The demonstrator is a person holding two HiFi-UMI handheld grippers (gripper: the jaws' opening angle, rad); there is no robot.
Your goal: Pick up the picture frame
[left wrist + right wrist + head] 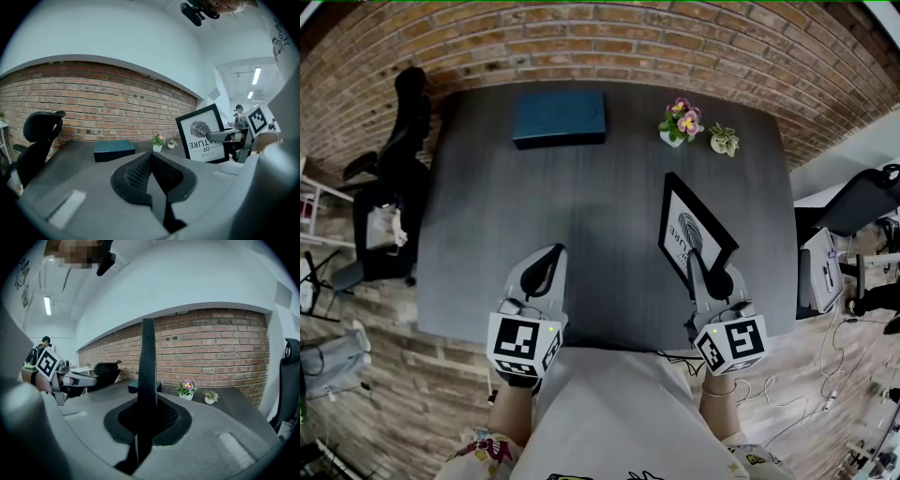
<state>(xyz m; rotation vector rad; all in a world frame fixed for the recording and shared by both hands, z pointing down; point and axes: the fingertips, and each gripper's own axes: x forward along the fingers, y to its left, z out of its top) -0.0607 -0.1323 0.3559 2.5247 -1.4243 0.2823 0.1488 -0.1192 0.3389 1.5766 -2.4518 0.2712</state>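
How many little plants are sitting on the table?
2. A flowering plant stands near the far edge of the table, right of the blue box; a leafy plant sits just right of it. None looks hidden.

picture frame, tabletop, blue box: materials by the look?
picture frame: matte black border, wood or plastic, can't tell; white print, whether glazed is unclear.
table: dark grey top with streaked wood grain, low sheen; likely laminate.
box: dark teal, matte, crisp edges; probably card.
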